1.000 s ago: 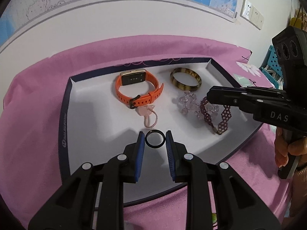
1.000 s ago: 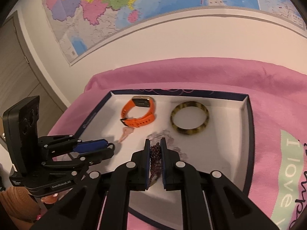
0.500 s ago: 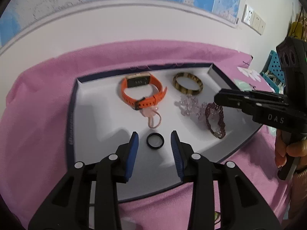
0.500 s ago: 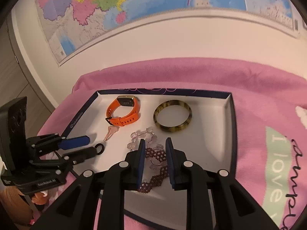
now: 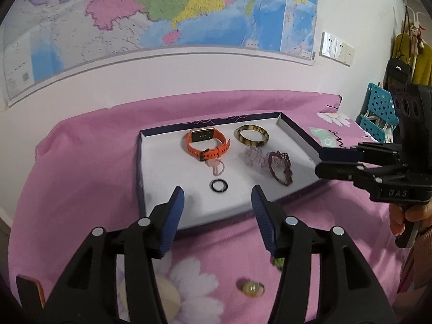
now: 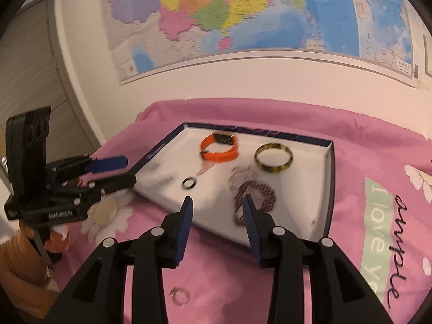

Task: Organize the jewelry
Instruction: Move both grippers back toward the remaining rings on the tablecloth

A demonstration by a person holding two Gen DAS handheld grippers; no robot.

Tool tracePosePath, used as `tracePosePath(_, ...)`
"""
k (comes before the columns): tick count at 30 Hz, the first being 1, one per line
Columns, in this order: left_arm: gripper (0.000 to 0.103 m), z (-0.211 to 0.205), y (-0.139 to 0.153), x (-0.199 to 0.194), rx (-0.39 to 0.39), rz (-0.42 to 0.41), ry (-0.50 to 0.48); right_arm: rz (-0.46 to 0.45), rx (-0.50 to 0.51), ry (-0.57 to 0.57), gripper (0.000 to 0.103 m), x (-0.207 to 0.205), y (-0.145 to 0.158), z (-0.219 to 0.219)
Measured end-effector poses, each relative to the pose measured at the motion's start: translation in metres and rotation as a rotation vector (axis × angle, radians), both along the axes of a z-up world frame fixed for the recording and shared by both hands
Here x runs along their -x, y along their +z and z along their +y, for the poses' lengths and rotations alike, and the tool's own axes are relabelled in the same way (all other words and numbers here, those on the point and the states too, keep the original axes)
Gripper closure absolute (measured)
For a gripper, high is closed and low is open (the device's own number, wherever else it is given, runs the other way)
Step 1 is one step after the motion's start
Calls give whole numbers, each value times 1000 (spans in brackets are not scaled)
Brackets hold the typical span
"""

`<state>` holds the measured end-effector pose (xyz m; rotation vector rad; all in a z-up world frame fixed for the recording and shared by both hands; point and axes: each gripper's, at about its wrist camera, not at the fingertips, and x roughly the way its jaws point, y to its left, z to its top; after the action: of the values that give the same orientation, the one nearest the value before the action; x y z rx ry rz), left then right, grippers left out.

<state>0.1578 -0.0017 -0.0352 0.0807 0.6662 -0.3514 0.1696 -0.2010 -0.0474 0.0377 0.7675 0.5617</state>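
Jewelry lies in a shallow white tray (image 5: 162, 162) with a dark blue rim, set on a pink flowered bedsheet (image 5: 81, 183) below a wall map (image 5: 162, 8).

Left gripper (image 5: 218, 202): held above the near edge of the tray, blue-padded jaws half apart, having just been opening — nothing is between them.

Right gripper (image 6: 217, 210): also over the near edge, jaws narrowly apart, likewise just opened, nothing gripped. A hand (image 5: 407, 216) grips its handle at the right of the left wrist view.

Contents of the tray:
- Orange watch (image 5: 206, 144), at the back, strap buckled into a loop.
- Tortoiseshell bangle (image 5: 251, 135), at the back, right of the watch and apart from it.
- Purple beaded bracelet (image 5: 280, 166), in front of the bangle, touching a clear crystal bracelet (image 5: 252, 156) to its left.
- Pink charm (image 5: 217, 167) on a small loop, just in front of the watch.
- Black ring (image 5: 219, 186), lying flat and alone nearest the front edge.

Outside the tray, on the sheet — a small gold ring (image 5: 251, 289) and a clear ring (image 6: 179, 295), both blurred.
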Motion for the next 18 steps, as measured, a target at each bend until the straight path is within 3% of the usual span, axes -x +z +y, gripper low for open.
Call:
tracePosePath(6,51,9,-7,30,-30,-16,-2,28,51,44,64,30,-15,10)
tracePosePath(18,51,8,-34,62,-49,40,-34,103,85,79,63,62,-43,18)
